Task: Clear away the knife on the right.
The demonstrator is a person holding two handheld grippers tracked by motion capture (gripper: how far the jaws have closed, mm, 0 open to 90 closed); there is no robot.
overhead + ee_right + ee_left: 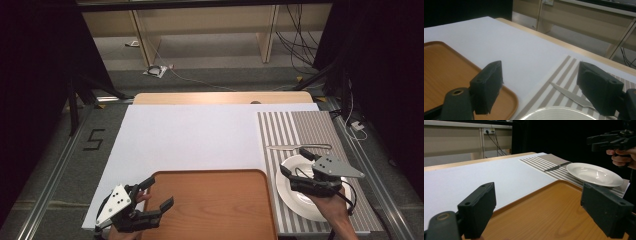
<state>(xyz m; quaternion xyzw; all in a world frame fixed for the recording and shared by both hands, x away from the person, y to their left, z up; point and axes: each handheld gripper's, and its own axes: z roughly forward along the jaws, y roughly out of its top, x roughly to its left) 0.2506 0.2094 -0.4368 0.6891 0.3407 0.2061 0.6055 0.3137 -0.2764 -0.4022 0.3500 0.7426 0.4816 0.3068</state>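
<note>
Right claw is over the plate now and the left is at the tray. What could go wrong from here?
The knife lies just beyond the white plate, so the open right claw could knock it while closing on the rim. The plate looks smooth and may slip from the grip. The open left claw over the wooden tray could nudge it.

A lab or test studio staged as a dining spot: black curtains flank the table, aluminium rails frame the floor, a taped number five marks the carpet, loose cables hang behind, and a white sheet covers the tabletop
</note>
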